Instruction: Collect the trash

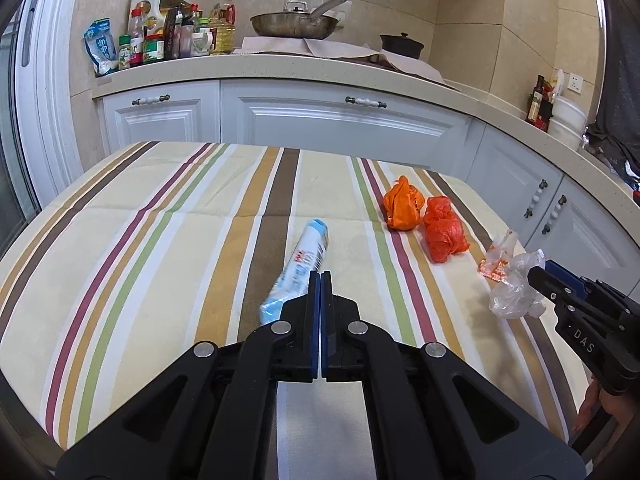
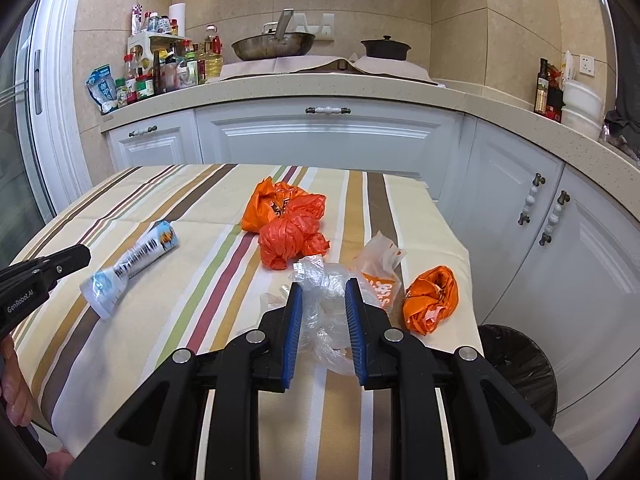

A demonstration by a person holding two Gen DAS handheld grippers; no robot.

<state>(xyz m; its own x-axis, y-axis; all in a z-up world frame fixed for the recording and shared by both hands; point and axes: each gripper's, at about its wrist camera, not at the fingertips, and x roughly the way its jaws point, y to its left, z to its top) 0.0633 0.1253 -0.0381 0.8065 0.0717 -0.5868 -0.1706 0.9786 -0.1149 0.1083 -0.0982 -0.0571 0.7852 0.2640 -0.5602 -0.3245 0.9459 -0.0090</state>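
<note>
Right gripper [image 2: 323,285] pinches the clear plastic bag [image 2: 326,320] near the bench's right edge; left gripper [image 1: 320,274] pressed together, empty. Next, probably: carry bag to bin [image 2: 520,364].

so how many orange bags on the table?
3. Flat orange bag farthest back, knotted orange bag just in front of it, crumpled orange bag at the table's right edge beside the bin. None seem hidden.

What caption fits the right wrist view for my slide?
Right gripper shut on a clear plastic bag above the striped table, orange bags beyond, bin at right.
</note>
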